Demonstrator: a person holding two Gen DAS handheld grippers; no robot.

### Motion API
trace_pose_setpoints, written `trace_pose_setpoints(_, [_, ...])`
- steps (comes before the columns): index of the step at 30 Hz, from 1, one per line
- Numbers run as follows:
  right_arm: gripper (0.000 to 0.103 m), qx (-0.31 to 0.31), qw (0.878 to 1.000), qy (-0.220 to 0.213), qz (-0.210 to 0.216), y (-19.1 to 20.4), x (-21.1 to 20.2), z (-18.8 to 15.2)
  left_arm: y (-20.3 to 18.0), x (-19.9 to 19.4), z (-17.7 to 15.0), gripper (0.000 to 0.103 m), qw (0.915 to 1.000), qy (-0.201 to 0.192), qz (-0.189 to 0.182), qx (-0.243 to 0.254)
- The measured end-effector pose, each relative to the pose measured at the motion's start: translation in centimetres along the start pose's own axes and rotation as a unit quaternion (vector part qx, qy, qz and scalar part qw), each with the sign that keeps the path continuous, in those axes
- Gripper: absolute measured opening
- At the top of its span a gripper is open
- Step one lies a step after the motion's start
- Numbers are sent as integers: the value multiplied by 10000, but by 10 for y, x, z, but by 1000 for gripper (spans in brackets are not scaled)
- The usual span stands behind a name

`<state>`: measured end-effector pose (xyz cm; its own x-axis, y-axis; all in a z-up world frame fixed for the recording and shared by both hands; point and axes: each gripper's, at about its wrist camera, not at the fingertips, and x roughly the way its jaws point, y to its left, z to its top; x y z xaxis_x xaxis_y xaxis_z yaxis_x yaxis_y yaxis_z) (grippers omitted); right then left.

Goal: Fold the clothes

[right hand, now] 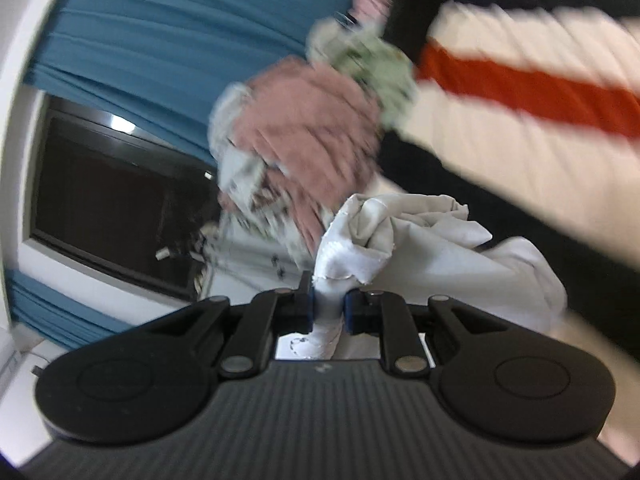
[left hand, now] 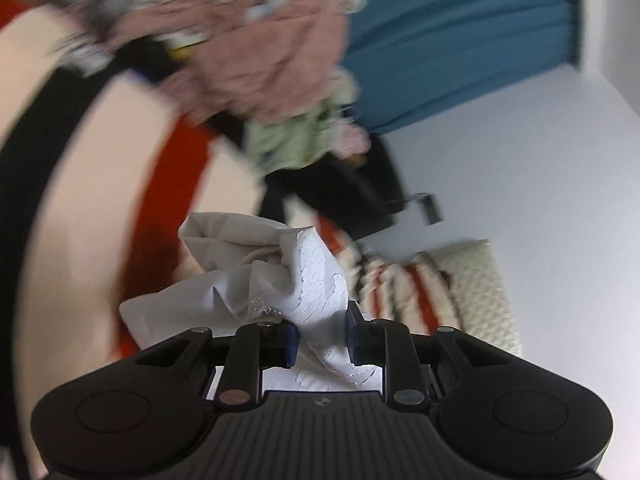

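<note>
A crumpled white garment with a cracked white print bunches in front of my left gripper, whose blue pads are shut on a fold of it. In the right wrist view the same white garment hangs from my right gripper, which is shut on a twisted strand of it. Both views are blurred by motion and tilted. Behind the garment lies a heap of other clothes, with a pink piece and a pale green patterned piece.
A cream blanket with red and black stripes covers the surface under the clothes. A blue curtain hangs behind, beside a white wall. A dark window shows at the left of the right wrist view.
</note>
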<state>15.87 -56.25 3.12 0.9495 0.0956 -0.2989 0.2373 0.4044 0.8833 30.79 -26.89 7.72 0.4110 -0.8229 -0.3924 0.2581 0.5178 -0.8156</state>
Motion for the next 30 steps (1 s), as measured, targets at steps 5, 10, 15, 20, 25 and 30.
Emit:
trace_pose_setpoints(5, [17,-736,9963,-426,-107,-26,53,22,-1,76,10,24,9923,-207,110,1212])
trace_pose_setpoints(10, [17,-709,9932,-1,-924,-108,94,-23,76,120,-41,24,9852,260,654,1562])
trace_pose_setpoints(15, [18,-464,9903,346,-1265,-155,91,-66,114,123,-81,25,9729,578,1034,1988])
trace_pose_setpoints(20, [19,-105,9793,739,-1882,-153,74,-81,103,108,-95,28,9605,668,1411,2304])
trace_pose_setpoints(25, [19,-548,9705,931,-2155,-106,27,-87,62,45,-104,31,9523,602,1479,2599])
trace_pose_setpoints(30, [19,-1403,9687,702,-1922,-33,-37,-91,-12,-32,-116,44,9397,166,1358,3135])
